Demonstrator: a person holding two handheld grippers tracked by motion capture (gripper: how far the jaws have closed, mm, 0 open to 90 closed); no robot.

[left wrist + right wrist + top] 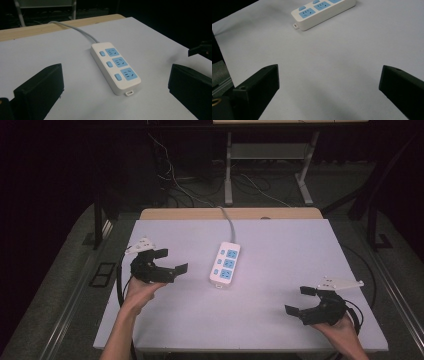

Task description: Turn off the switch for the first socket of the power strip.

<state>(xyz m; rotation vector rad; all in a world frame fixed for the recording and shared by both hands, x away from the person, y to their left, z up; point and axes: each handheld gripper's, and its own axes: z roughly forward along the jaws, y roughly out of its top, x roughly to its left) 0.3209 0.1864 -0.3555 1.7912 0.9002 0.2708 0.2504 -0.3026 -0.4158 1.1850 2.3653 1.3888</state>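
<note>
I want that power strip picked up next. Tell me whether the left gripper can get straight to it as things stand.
Probably yes. The left gripper is open and aimed at the power strip, and bare table lies between them. Its cable runs off the far edge, away from that approach.

We see a white power strip (115, 67) lying flat on the pale table (155, 42), ahead of the left gripper (116, 87), whose two black jaws stand wide apart with nothing between them. The strip carries three blue sockets (119, 61), each with a blue switch (109, 64) beside it. Its grey cord (75, 30) runs from the strip's far end toward the table's wooden edge (37, 28).
</note>
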